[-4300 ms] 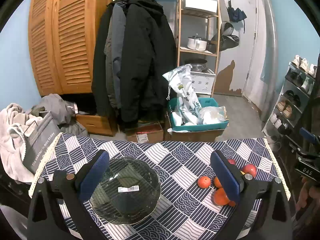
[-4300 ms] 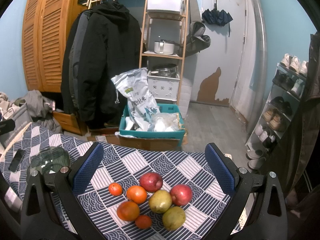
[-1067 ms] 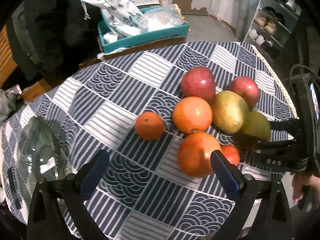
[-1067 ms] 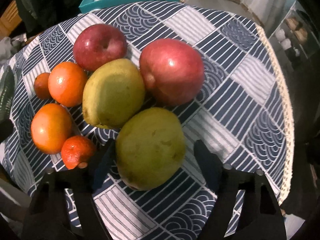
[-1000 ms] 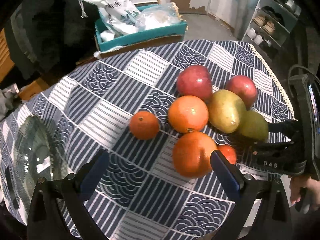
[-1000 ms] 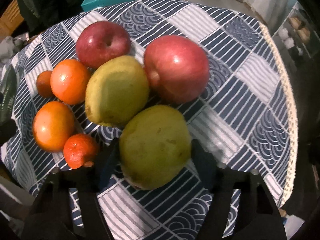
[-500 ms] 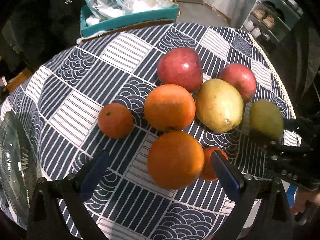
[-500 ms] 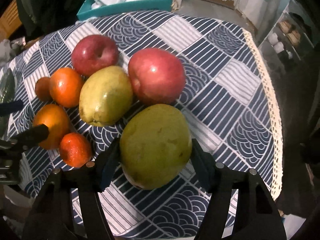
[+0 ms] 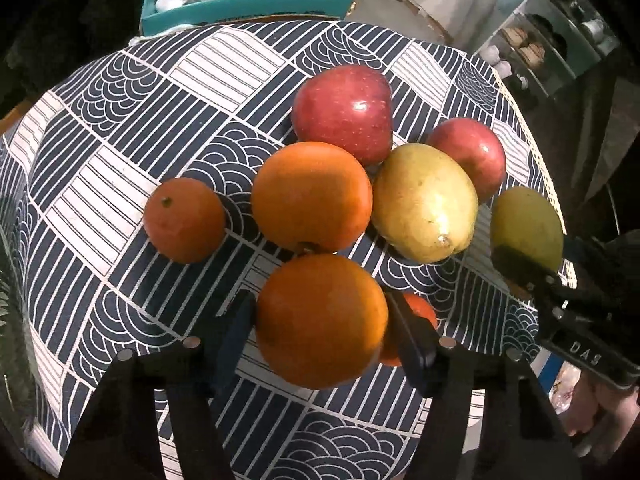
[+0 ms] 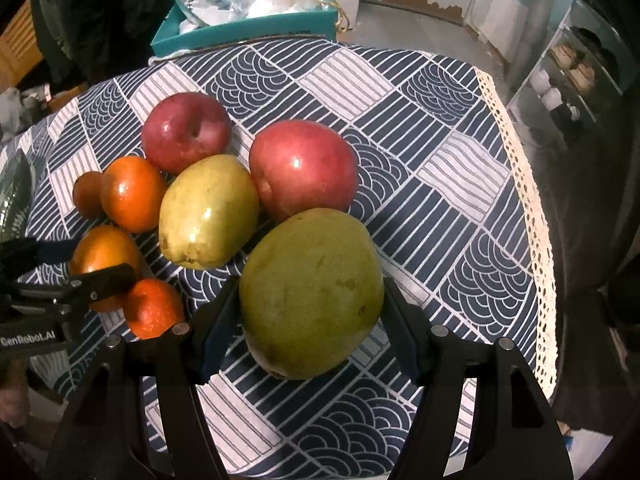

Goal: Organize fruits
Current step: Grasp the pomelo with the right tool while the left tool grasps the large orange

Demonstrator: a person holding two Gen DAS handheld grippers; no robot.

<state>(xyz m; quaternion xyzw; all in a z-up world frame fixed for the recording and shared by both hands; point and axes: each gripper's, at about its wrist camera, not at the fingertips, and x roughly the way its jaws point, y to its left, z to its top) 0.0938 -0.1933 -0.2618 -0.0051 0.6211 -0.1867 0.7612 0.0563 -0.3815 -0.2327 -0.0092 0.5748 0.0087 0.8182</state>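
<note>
My left gripper point(image 9: 322, 330) is shut on a large orange point(image 9: 320, 320) at the near edge of the fruit pile. My right gripper point(image 10: 310, 312) is shut on a green pear point(image 10: 312, 292) and holds it just above the cloth; the pear also shows in the left wrist view point(image 9: 526, 226). On the patterned tablecloth point(image 10: 440, 140) lie two red apples point(image 10: 186, 130) point(image 10: 304, 168), a yellow-green pear point(image 10: 208, 212), an orange point(image 10: 132, 194), a small mandarin point(image 9: 184, 220) and a small red-orange mandarin point(image 10: 150, 308).
A glass bowl's rim point(image 10: 14, 196) shows at the far left of the table. A teal box with plastic bags point(image 10: 248, 12) stands on the floor behind the table. The lace table edge point(image 10: 536, 216) runs along the right, with a shoe rack point(image 10: 576, 72) beyond.
My left gripper has closed around the large orange, which it was open over half a second ago. My right gripper has lifted the green pear slightly away from the pile.
</note>
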